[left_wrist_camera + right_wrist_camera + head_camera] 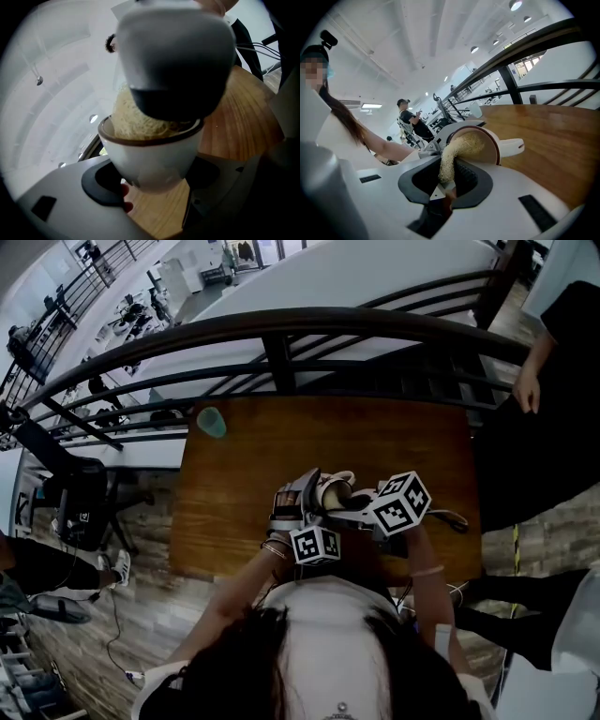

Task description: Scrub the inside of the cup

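Note:
A white cup (154,161) with a brown rim sits between the pads of my left gripper (154,177), which is shut on its lower body. A pale fibrous scrubber (453,157) fills the cup's mouth. My right gripper (449,177) is shut on the scrubber's near end and pushes it into the cup (490,146), which lies tilted with its mouth toward this gripper. The cup's handle (512,146) points right. In the head view both grippers meet over the table's near edge, with the cup (336,489) between them. The inside of the cup is mostly hidden by the scrubber (136,122).
A wooden table (253,474) lies below the grippers. A teal cup (211,422) stands at its far left corner. A dark railing (281,343) runs behind the table. A person's hand (527,390) hangs at the right.

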`<state>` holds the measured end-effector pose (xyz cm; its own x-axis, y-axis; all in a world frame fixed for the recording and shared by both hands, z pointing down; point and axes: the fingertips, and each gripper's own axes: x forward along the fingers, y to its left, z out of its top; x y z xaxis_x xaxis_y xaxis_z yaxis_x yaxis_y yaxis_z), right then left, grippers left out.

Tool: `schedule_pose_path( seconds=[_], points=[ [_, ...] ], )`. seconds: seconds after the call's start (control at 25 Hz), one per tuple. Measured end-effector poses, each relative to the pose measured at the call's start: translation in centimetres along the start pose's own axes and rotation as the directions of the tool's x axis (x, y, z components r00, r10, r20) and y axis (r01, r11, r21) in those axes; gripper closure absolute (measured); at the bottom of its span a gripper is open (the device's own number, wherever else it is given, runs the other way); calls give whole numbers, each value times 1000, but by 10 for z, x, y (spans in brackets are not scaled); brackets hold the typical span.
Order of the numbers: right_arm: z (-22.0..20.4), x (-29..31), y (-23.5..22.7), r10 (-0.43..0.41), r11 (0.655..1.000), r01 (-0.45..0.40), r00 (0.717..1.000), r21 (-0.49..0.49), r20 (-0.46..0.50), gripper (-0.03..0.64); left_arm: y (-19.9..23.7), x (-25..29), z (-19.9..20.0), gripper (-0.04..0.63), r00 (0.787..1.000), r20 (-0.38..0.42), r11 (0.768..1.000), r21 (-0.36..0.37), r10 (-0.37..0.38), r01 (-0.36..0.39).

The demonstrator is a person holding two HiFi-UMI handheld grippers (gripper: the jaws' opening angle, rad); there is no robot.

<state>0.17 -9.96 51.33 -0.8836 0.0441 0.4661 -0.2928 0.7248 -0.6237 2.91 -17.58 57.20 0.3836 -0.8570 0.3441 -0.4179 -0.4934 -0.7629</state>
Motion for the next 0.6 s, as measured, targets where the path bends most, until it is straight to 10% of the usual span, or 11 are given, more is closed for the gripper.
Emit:
schedule_pose_path(
  seconds=[0.6],
  points=[
    [17, -4, -6, -115, 987, 131, 980, -97, 161, 538, 27, -1, -19, 209, 994, -108, 947, -318, 11, -45]
  ],
)
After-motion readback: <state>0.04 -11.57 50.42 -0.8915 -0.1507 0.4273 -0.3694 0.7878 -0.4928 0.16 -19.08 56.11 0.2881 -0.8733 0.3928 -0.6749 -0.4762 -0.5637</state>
